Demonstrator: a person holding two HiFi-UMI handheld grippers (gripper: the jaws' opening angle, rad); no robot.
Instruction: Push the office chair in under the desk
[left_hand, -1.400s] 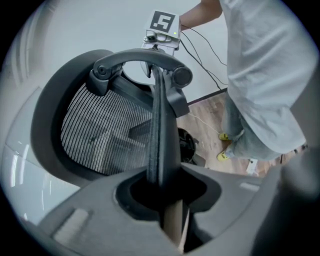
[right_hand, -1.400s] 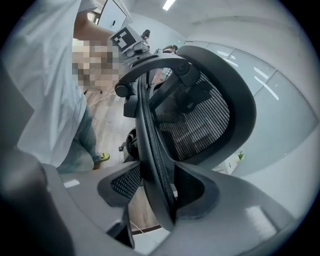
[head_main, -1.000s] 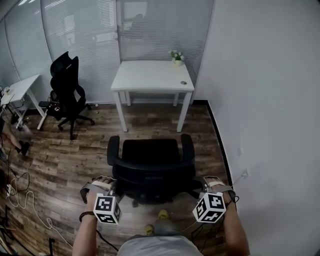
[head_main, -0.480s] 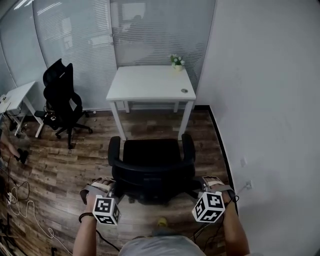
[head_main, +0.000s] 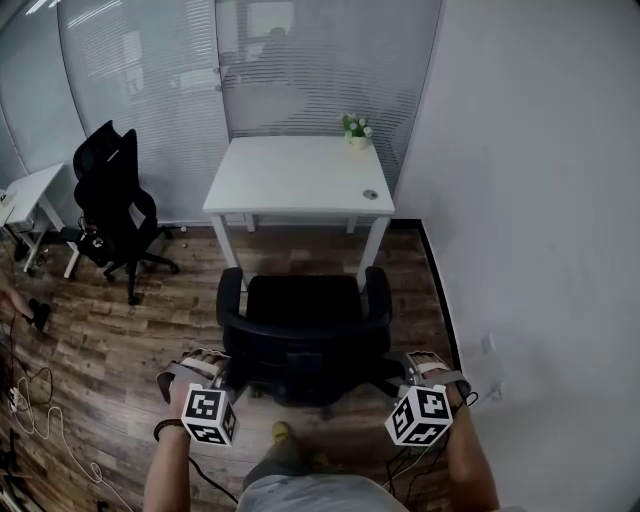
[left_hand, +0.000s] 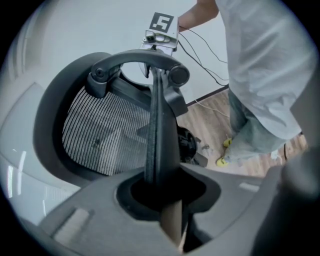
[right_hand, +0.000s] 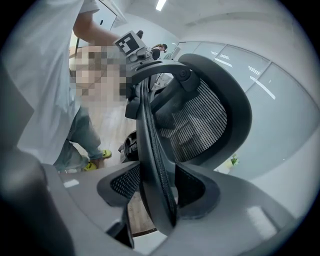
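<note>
My left hand-held gripper (left_hand: 167, 200) and right hand-held gripper (right_hand: 155, 200) are each clamped on a side edge of the office chair's (head_main: 303, 320) backrest. Black, with a mesh back and curved armrests, it stands between them, facing the white bench (head_main: 295, 175) ahead.

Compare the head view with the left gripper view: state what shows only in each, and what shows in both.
Only the head view: the white desk, the potted plant on it, and a second black chair at left. Only the left gripper view: the left gripper shut on the rim of the office chair, and the backrest mesh up close. Both: that chair, the right gripper and the wooden floor.
</note>
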